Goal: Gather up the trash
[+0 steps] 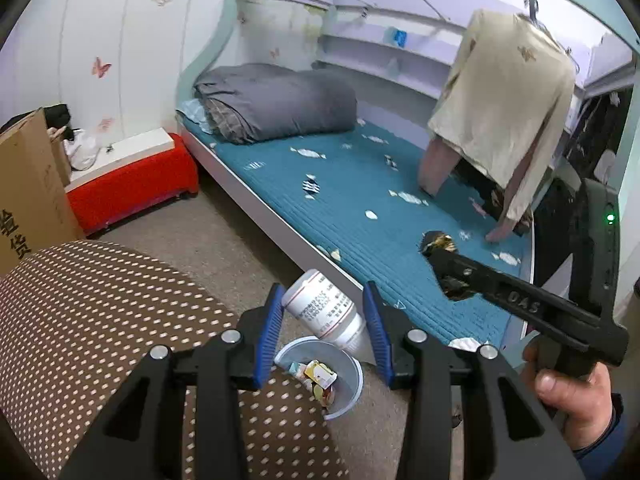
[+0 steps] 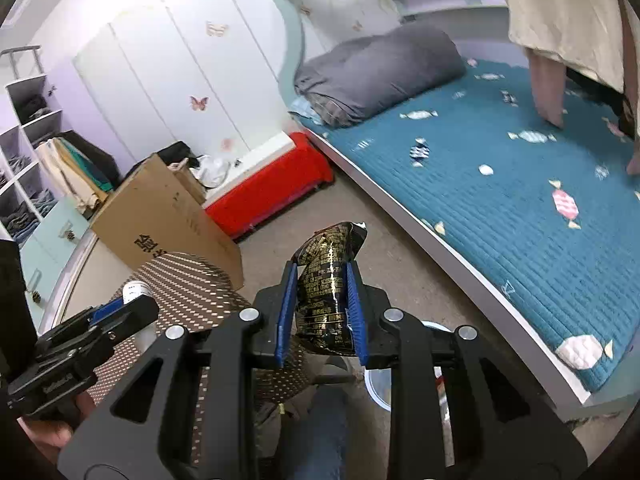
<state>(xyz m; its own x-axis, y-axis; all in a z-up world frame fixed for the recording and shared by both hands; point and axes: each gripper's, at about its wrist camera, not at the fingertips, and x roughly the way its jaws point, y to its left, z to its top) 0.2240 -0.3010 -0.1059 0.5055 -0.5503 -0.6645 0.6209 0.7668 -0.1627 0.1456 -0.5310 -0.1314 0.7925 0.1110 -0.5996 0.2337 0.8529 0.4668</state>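
Observation:
My left gripper (image 1: 324, 316) has its blue pads apart with a white plastic bottle (image 1: 324, 310) with red print between them, tilted, touching the left pad, above a small white trash bin (image 1: 352, 376) holding wrappers. My right gripper (image 2: 322, 308) is shut on a crumpled black and gold wrapper (image 2: 328, 284). The right gripper also shows in the left wrist view (image 1: 444, 264) with the wrapper (image 1: 438, 242), over the bed edge. The left gripper shows in the right wrist view (image 2: 124, 306) at lower left.
A brown dotted stool (image 1: 120, 320) stands beside the bin. A teal bed (image 1: 360, 208) with a rolled grey quilt (image 1: 276, 104) lies to the right. A red box (image 1: 132, 188) and a cardboard carton (image 1: 28, 200) stand at left. Clothes (image 1: 504, 112) hang over the bed.

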